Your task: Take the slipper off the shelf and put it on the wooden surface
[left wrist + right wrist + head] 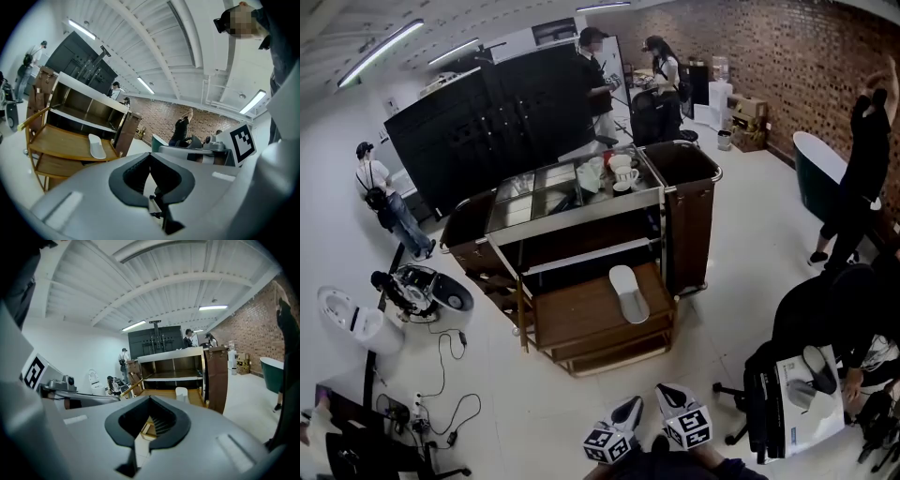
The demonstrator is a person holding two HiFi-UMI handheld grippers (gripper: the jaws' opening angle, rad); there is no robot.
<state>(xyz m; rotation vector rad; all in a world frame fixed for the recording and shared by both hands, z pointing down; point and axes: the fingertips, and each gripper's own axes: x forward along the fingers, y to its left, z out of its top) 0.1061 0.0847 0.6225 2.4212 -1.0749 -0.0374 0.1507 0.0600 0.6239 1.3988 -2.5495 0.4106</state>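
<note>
- Slipper (628, 292): a single pale slipper lies flat, sole down, on the wooden surface (572, 319) at the front of the cart (689, 202). It sits toward that surface's right side, with its length running front to back.
- It rests below and in front of the cart's shelf (591, 253), and nothing touches it. Judging by how it lies, the placing looks done, because this is the spot the task names.
- The left gripper (627, 410) has its jaws together with nothing between them. In the left gripper view the two grey halves meet at their tips, and only the dark padded hollow behind them shows a gap.
- The right gripper (671, 396) also has its jaws closed and empty. Through the hollow behind its tips only floor and the cart's lower frame can be seen.
- Both grippers are held low and close to the person's body, side by side with their tips pointing toward the cart. That looks like a resting carry, not a reach.
- The slipper lies well apart from both pairs of jaws, across a stretch of bare floor (722, 281). It appears up and to the left of the left jaws in the left gripper view, and just above and right of the right jaws in the right gripper view.
</note>
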